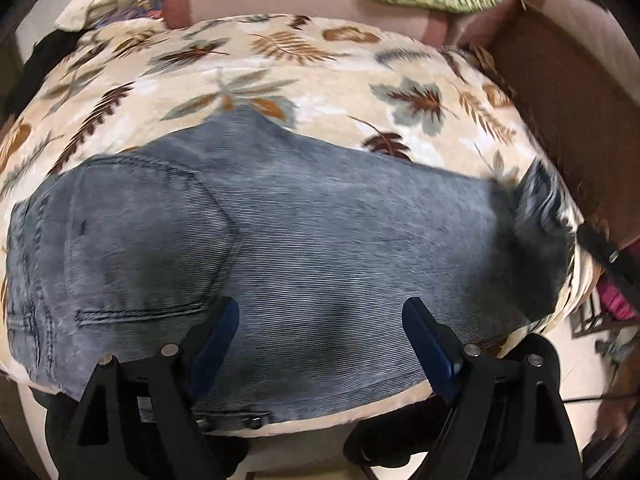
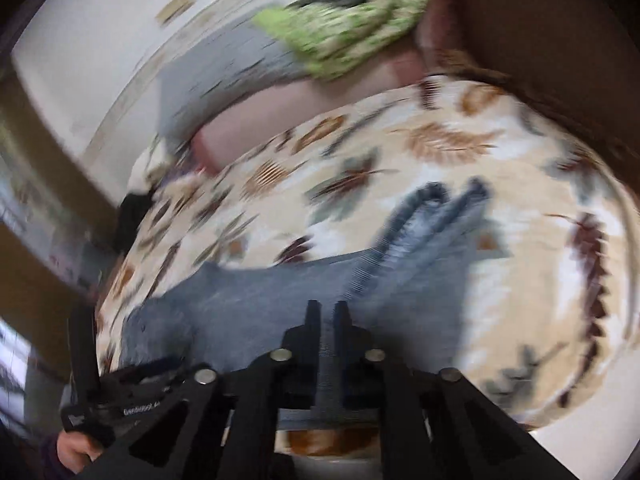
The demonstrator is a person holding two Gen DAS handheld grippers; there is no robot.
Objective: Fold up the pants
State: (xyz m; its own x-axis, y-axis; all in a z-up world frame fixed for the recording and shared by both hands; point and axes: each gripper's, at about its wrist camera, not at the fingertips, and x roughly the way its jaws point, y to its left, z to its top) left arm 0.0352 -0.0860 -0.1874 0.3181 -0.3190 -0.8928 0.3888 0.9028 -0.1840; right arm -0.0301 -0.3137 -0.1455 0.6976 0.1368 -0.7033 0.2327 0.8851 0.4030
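Left wrist view, pants (image 1: 280,232) lying crosswise, waistband left, legs right.

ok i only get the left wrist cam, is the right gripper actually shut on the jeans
observer: yes, the right wrist view shows the right gripper shut with a ribbed strip of the jeans pinched between its fingers
operator: where's the leg end, it's a blur for me
observer: the two leg hems stand up off the leaf-print blanket ahead of that gripper
operator: anything of my left gripper from there
observer: only the body of the left gripper, at the lower left edge, with a hand around its handle
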